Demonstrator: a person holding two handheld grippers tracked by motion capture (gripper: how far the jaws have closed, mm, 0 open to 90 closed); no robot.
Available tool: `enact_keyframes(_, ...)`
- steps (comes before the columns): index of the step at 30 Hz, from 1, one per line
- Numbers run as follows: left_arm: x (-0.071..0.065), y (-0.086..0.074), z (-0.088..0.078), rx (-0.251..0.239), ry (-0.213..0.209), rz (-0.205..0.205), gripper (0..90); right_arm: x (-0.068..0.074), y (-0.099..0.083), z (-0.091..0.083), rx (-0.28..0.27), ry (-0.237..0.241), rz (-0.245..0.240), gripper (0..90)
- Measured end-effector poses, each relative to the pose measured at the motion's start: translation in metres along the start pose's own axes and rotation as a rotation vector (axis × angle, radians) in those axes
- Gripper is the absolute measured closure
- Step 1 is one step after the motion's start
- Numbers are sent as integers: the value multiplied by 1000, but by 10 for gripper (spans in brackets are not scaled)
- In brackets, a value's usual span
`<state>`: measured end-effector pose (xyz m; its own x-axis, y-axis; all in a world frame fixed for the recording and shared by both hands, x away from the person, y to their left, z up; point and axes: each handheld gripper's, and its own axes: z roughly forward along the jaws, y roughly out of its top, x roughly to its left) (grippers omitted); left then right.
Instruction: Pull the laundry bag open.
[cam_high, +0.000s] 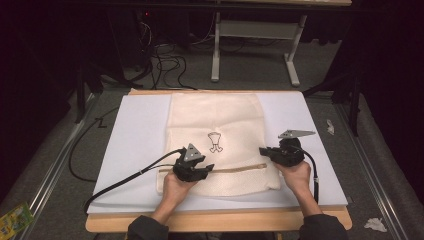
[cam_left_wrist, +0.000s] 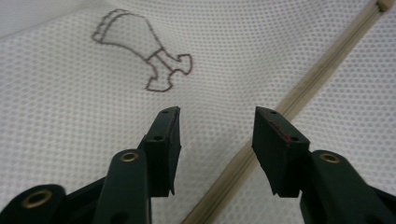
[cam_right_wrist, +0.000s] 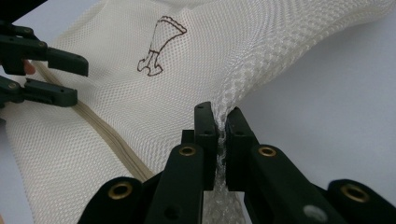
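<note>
Mesh laundry bag (cam_high: 220, 120) lies flat on white mat (cam_high: 137, 135) on desk (cam_high: 215, 220), zipper (cam_high: 235, 168) running across lower part, little drumstick drawing (cam_high: 215, 141) mid-panel. Right gripper (cam_right_wrist: 220, 122) jaws pinched tight on bag's right edge, mesh bunched between them. Left gripper (cam_left_wrist: 215, 126) hovers over zipper near left end, jaws partly apart, nothing between them, just bag fabric below. Person's hands come in from near edge.

Setting: a lab-style recording bay. A white mat (cam_high: 135, 150) is covering a wooden table (cam_high: 215, 221). Dark curtains are enclosing the space, loose cables (cam_high: 167, 62) are lying on grey carpet, and a white desk frame (cam_high: 255, 45) is standing behind.
</note>
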<state>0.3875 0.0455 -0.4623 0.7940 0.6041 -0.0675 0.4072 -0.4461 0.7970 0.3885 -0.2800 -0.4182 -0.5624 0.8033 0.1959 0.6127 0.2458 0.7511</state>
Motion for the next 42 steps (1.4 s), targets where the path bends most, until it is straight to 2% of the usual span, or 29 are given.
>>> enact_keyframes(3,-4,4,3,-5,-21,4,560,2,2,0,-4,2,-4,877)
enact_keyframes(11,-17,13,9,-21,-69,22,541,4,4,1,2,5,-9,878)
enact_keyframes(16,-26,21,15,-10,-87,41,619,5,6,1,0,11,-8,878)
enact_keyframes(20,-32,25,19,-7,-113,48,638,5,7,1,-2,14,-14,878)
enact_keyframes(25,-38,30,23,-18,-149,37,629,5,7,1,-5,16,-12,877)
enact_keyframes(29,-37,32,23,-27,-155,21,624,6,7,2,-7,18,-10,877)
enact_keyframes(32,-42,34,25,-18,-154,44,624,6,7,3,-8,21,-10,877)
enact_keyframes(36,-49,39,31,-14,-180,49,624,7,8,2,-9,26,-9,878)
enact_keyframes(42,-56,44,37,-12,-192,64,639,7,10,1,-8,30,-12,877)
